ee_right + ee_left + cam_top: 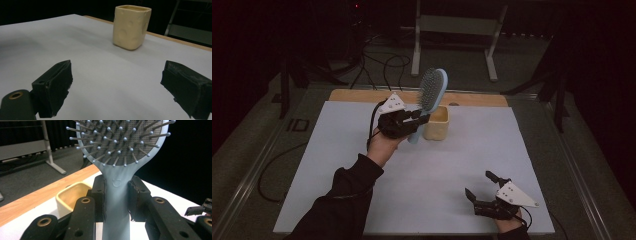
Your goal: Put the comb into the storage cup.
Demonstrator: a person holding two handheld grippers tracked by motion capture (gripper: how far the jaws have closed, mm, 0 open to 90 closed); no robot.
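Right gripper low at near table edge, jaws spread wide, nothing between. Left gripper raised on bent forearm, pads pinching hairbrush handle – head up, tilted, just beside and above cup. One hairbrush, one cup – two grippers.

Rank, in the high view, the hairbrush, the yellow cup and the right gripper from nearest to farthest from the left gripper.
1. Hairbrush: clamped by its handle in the left gripper, head up.
2. Yellow cup: just beyond the jaws, upright on the white sheet.
3. Right gripper: far off at the sheet's near right corner, jaws apart.
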